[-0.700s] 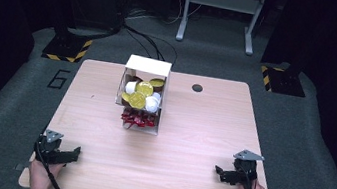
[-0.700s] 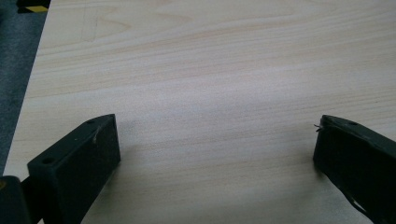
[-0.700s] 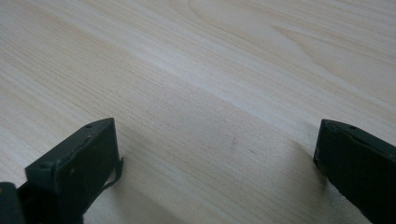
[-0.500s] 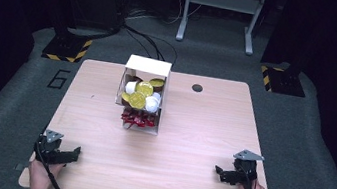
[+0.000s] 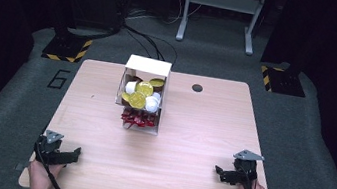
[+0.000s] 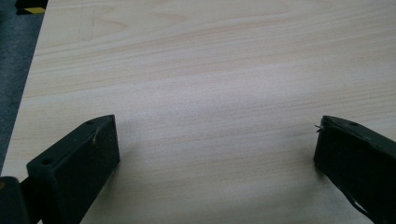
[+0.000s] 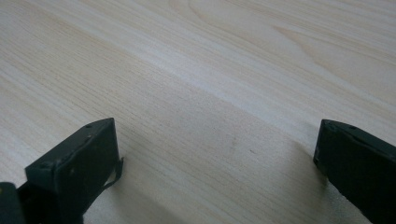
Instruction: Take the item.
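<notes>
The pale wooden surface point(image 5: 201, 130) carries a white cardboard box point(image 5: 144, 93) of gold and white round pieces near its far edge's middle; a small dark hole point(image 5: 197, 87) sits just right.

We are seeing the pale table point(image 5: 201, 130) lying brightly lit from above against dark surroundings, the high view looking soft and slightly blurred, while the gripper views are showing soft shadows beneath the jaws.

High view's looking forward and down over the whole table point(image 5: 201, 130); both gripper views are hugging that same tabletop close-up.
</notes>
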`<control>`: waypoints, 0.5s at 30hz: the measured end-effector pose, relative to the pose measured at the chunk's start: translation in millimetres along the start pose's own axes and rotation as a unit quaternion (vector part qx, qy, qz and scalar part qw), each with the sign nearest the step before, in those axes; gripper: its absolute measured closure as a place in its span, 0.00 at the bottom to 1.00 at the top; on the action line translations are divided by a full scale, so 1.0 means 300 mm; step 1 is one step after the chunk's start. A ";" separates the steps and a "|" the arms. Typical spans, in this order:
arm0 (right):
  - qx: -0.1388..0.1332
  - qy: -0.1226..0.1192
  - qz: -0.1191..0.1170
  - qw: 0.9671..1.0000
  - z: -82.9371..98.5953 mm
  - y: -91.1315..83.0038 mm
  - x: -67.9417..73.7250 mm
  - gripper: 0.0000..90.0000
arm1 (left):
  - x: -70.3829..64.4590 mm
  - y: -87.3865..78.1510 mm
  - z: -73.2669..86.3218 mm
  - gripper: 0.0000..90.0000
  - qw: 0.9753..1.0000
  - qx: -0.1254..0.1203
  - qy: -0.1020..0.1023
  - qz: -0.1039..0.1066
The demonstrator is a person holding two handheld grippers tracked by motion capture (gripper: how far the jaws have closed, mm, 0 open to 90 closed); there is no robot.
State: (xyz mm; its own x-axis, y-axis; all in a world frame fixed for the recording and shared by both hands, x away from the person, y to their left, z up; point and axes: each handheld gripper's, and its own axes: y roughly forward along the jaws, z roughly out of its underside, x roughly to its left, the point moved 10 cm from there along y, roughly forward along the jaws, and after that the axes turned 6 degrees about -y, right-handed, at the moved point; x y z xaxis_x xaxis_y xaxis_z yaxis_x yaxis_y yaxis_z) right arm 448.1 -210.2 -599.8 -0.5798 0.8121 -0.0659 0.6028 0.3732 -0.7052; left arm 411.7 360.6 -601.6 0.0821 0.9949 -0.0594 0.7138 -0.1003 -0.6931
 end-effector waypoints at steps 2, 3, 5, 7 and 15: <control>0.000 0.000 0.000 1.000 0.000 0.000 0.000 0.00 | -0.001 0.000 0.001 0.00 1.000 0.000 -0.002 0.001; 0.000 -0.001 0.001 1.000 0.000 0.000 -0.001 0.00 | -0.002 -0.001 0.001 0.00 1.000 0.000 -0.003 0.002; 0.000 0.000 0.000 1.000 0.000 0.000 0.000 0.00 | -0.005 -0.003 0.005 0.00 1.000 0.006 -0.003 0.004; 0.000 0.000 0.000 1.000 0.000 0.000 0.000 0.00 | -0.007 -0.005 0.004 0.00 1.000 0.004 0.000 0.007; 0.000 0.000 0.000 1.000 0.000 0.000 0.000 0.00 | -0.028 -0.016 -0.012 0.00 1.000 0.004 0.004 0.017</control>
State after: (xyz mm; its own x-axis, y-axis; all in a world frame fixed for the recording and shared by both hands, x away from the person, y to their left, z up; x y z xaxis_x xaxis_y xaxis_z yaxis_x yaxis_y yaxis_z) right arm 448.2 -210.2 -599.8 -0.5800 0.8119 -0.0660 0.6030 0.3735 -0.7049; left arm 409.9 352.6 -595.2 0.1118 0.9907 -0.0780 0.7049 -0.1344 -0.6964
